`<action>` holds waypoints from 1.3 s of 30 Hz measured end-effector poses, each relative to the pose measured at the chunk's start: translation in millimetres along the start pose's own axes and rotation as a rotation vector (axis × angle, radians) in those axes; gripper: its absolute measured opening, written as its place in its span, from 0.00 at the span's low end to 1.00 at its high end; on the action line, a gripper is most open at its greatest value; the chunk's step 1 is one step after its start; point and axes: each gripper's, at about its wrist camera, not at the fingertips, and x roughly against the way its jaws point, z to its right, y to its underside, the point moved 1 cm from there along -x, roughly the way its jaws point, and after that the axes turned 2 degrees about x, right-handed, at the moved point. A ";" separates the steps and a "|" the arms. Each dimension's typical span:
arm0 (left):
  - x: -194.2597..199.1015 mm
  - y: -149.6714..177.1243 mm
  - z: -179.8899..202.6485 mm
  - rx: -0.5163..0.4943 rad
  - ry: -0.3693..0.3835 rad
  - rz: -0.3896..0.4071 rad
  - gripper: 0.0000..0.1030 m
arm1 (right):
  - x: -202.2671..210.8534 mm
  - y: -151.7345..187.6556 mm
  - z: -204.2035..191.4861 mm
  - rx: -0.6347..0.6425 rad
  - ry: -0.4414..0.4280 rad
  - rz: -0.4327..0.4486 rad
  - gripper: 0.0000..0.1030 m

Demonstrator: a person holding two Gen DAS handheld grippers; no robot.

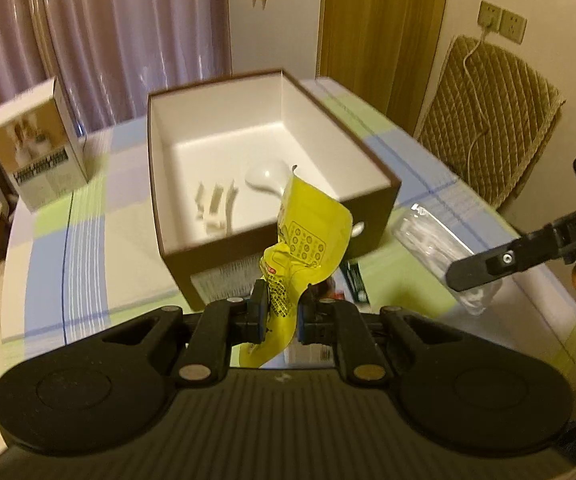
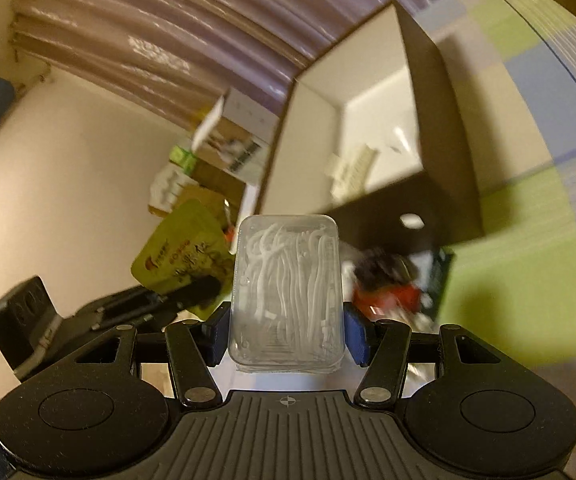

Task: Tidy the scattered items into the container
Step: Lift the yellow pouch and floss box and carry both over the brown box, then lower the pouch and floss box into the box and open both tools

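My left gripper (image 1: pixel 281 312) is shut on a yellow snack packet (image 1: pixel 308 240) and holds it up in front of the near wall of the brown box with a white inside (image 1: pixel 176 258). The box holds a white spoon (image 1: pixel 266 178) and pale clips (image 1: pixel 216 204). My right gripper (image 2: pixel 286 336) is shut on a clear case of white floss picks (image 2: pixel 288 280), held above the table to the right of the box (image 2: pixel 444 184). The right gripper (image 1: pixel 488 266) and its case (image 1: pixel 428 232) show in the left wrist view; the yellow packet (image 2: pixel 184 252) shows in the right wrist view.
A red and dark packet (image 2: pixel 392 288) lies on the checked tablecloth (image 1: pixel 88 248) beside the box's near wall. A small printed carton (image 1: pixel 36 148) stands at the table's far left. A quilted chair back (image 1: pixel 488 120) stands past the table's right edge.
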 end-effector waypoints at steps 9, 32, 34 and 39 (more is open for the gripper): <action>-2.3 -45.1 -17.0 -0.019 -0.002 0.079 0.10 | -13.7 -53.7 -19.4 0.078 0.034 0.060 0.58; -114.7 -104.0 -53.0 -0.182 0.031 -0.176 0.10 | -138.3 -108.5 -5.3 0.459 0.342 -0.221 0.58; -122.1 -100.7 -51.0 -0.213 0.035 -0.205 0.10 | -147.1 -107.5 -4.8 0.509 0.365 -0.261 0.58; -143.8 -92.1 -44.7 -0.277 0.037 -0.295 0.10 | -168.7 -106.8 -3.7 0.623 0.440 -0.367 0.34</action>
